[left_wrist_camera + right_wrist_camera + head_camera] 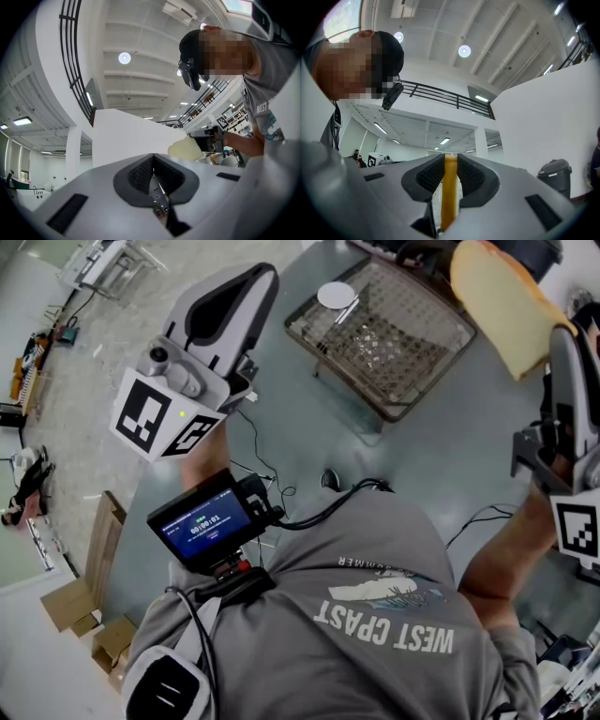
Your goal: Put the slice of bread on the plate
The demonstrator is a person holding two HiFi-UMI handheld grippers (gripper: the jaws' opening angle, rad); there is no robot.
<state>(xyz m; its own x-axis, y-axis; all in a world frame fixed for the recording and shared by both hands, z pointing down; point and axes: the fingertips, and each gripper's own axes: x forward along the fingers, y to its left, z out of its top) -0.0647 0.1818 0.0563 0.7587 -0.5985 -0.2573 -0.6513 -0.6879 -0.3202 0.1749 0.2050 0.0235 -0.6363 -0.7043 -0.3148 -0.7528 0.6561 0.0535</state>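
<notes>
Floor [89,418]: pale, speckled
Boxes [67,604]: cardboard, at left on floor
Ceiling [501,42]: white beams, round lamps [464,50]
Railing [440,96]: dark, along balcony

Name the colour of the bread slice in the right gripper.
Pale tan with a golden-orange crust; the bread slice shows best in the head view.

Two grippers: the left gripper [153,176] and the right gripper [450,178], each carrying one marker cube [159,423] [577,526]. One slice of bread [502,301]. One wire mesh tray [441,362] and one small round white plate [336,294], on one grey table [450,456]. One person wearing one chest-mounted screen [204,519]. On the floor, two cardboard boxes [70,601] [112,643]. One lidded bin [554,176] shows in the right gripper view.
</notes>
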